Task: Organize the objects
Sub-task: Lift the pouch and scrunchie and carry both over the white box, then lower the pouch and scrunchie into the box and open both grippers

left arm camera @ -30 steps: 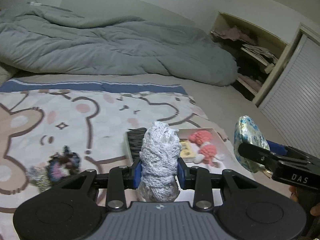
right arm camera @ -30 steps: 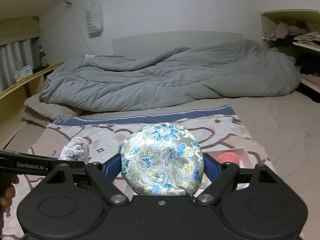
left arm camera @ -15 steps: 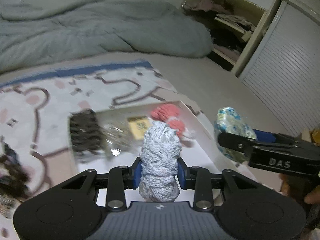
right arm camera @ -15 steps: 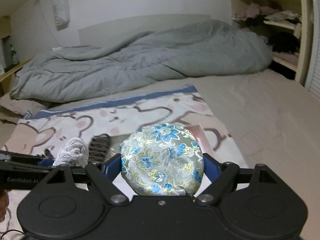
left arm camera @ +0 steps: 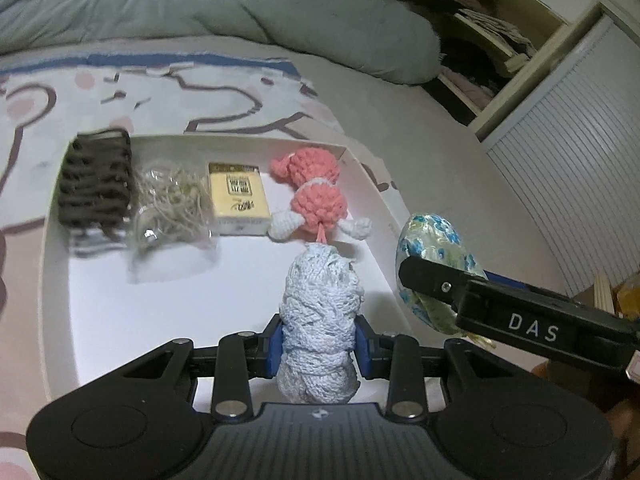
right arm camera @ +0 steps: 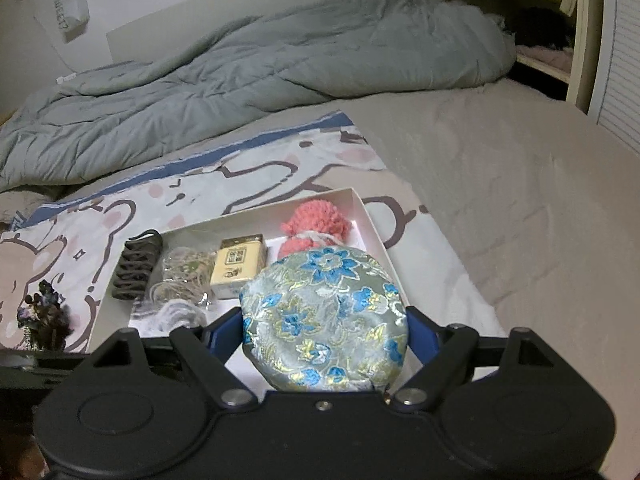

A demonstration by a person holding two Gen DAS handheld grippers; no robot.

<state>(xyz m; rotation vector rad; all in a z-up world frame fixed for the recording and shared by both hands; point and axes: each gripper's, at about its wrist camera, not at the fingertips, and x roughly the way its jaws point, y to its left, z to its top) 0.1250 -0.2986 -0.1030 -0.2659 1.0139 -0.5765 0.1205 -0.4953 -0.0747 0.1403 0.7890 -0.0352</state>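
**White tray below both loads, bare floor on its near side**

Knitted pale-blue yarn bundle [left arm camera: 320, 320] sits clamped in the left hand-held gripper [left arm camera: 319, 346], long axis pointing forward along the fingers, over the near part of the white tray [left arm camera: 56, 280]. Far end of the tray is taken: dark woven piece [left arm camera: 96, 186], clear bag of thin cord [left arm camera: 170, 200], yellow box [left arm camera: 239, 198], pink crochet doll [left arm camera: 316, 196], in a row. Bare tray floor lies directly beneath and just ahead of the bundle, so I judge the left load is nearer a free spot. Right hand-held gripper [right arm camera: 325, 332] is clamped on the round floral brocade pouch [right arm camera: 325, 320], over the tray's near right edge. The tray rests on a cartoon-print blanket [right arm camera: 80, 236] on the bed.
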